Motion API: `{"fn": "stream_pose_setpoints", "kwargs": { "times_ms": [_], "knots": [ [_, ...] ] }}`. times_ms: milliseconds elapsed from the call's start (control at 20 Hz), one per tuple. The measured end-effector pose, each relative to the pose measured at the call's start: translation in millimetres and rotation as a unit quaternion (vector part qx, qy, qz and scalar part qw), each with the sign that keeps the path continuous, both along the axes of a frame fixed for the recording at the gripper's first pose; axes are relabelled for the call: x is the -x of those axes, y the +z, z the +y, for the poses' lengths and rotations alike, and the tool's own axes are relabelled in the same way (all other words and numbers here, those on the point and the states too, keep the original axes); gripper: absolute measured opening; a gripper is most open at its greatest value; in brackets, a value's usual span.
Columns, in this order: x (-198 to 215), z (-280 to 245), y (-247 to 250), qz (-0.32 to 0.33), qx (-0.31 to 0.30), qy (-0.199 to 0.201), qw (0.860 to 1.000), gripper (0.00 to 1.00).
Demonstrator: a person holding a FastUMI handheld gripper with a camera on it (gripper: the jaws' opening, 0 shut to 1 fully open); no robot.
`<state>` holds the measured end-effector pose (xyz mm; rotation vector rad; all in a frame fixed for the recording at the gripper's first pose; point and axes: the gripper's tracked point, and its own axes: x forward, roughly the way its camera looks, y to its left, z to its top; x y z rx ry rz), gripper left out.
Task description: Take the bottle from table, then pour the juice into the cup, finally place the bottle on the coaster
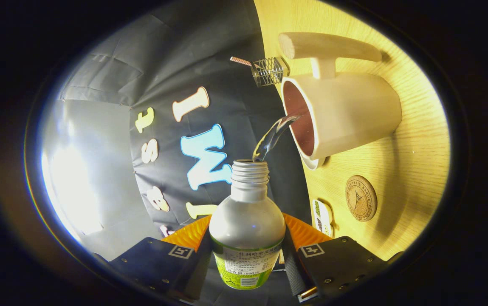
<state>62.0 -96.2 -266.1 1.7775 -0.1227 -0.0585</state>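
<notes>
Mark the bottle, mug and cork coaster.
Grey plastic bottle [247,221]: gripper view, shoulder, between the fingers.
Cream ceramic mug [354,110]: gripper view, outer wall.
Round cork coaster [361,198]: gripper view, centre of top face.

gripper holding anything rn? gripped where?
Yes: the gripper is shut on the white plastic bottle with a green label, both fingers pressing its lower body at the label, one per side. The neck is free, and juice pours from it.

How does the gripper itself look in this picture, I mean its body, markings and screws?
The gripper has two blocky dark housings, one on each side, each carrying a small square black-and-white marker and small round screws. Ribbed fingers rise from them. No cables or sleeves are visible.
</notes>
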Motion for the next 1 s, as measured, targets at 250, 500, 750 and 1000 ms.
{"fn": "stream_pose_setpoints", "kwargs": {
  "times_ms": [250, 500, 750, 1000],
  "knots": [
    [-1, -1, 2, -0.009, -0.010, -0.003, 1.000, 0.76],
    [-1, -5, 1, -0.023, -0.039, -0.017, 0.999, 0.76],
    [-1, -8, 3, -0.028, -0.054, -0.024, 0.998, 0.76],
    [-4, -12, 10, -0.036, -0.068, -0.030, 0.997, 0.76]
  ]
}}
